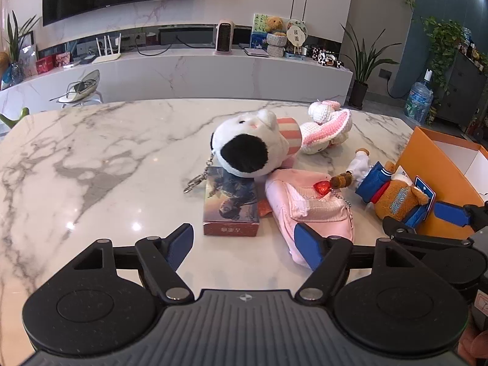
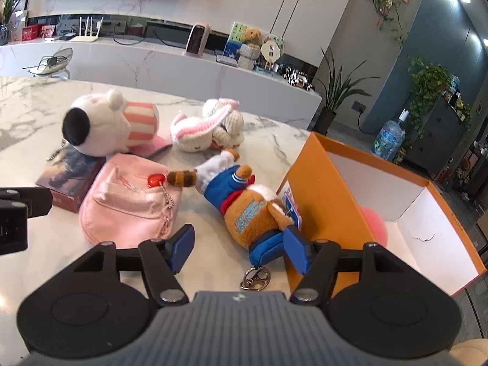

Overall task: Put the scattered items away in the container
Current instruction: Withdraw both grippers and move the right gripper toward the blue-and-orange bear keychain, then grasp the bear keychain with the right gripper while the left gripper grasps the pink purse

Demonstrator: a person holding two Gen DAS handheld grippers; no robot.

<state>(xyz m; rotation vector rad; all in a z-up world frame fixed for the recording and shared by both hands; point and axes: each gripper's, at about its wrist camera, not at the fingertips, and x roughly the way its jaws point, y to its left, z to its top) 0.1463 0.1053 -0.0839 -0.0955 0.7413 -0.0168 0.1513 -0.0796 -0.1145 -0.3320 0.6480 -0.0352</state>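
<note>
- Two hand-held grippers hover low over a marble table (image 1: 91, 140), where soft toys and small goods lie in a loose cluster beside an orange box (image 2: 326, 189) at the right.
- The left gripper (image 1: 244, 244) stands with its jaws apart and nothing between the pads; just beyond it lie a small printed carton (image 1: 231, 201) and a pink pouch (image 1: 305, 204), the pouch's near end touching the right finger.
- The right gripper (image 2: 241, 244) is likewise spread and empty, its fingers either side of the brown bear in a blue jacket (image 2: 253, 213), which lies on the table against the box's near-left wall.
- A black-and-white plush (image 1: 247, 146) rests partly on the carton; a crocheted rabbit (image 2: 207, 128) lies farther off, toward the table's far edge.
- Something pink (image 2: 373, 222) already sits on the box's white floor; what it is cannot be made out.
- The step in hand looks like the approach for a pick-up, one target per gripper: carton or pouch on the left, bear on the right.
- Next, each gripper likely needs to settle lower and close squarely; the bear's keyring (image 2: 256, 277) may trail when lifted over the box wall.
</note>
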